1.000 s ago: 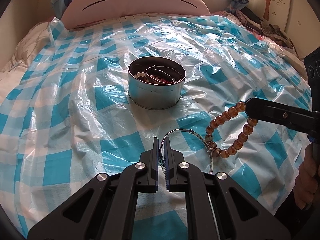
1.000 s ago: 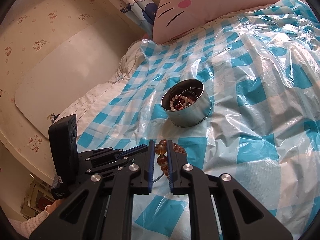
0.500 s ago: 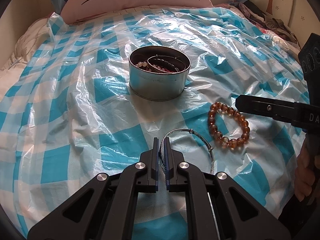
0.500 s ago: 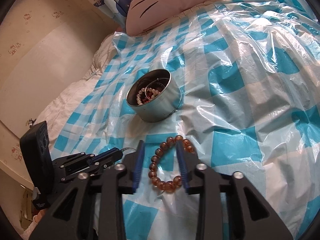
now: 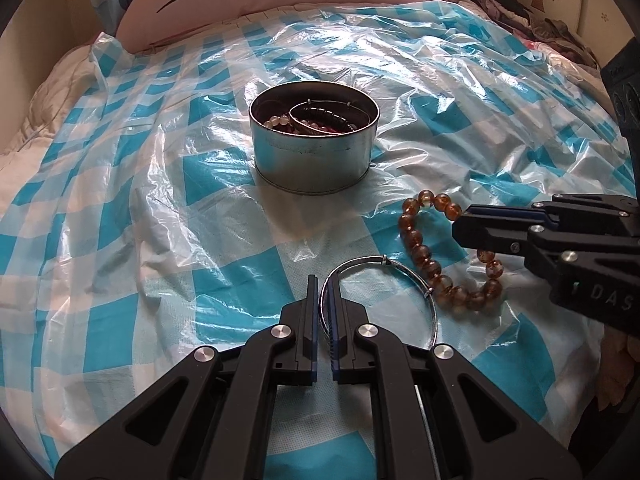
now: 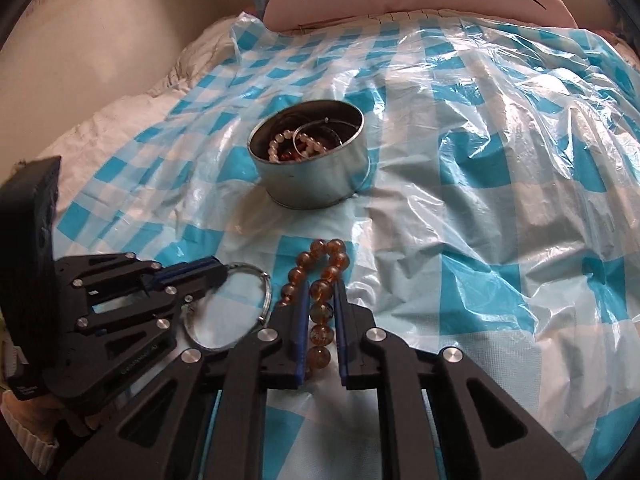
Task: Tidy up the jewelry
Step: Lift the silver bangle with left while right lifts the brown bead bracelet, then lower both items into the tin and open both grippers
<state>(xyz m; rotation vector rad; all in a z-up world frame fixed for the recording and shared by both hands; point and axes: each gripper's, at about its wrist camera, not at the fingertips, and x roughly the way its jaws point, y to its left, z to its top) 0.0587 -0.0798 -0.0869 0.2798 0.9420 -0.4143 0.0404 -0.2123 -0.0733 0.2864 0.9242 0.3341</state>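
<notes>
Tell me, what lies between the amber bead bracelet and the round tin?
Nothing but bare checked plastic sheet between the amber bead bracelet and the round tin; both wrist views show it.

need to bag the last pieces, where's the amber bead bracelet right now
The amber bead bracelet lies on the checked plastic sheet in front of the metal tin, just right of the silver bangle, with the right tool closing on its beads.
</notes>
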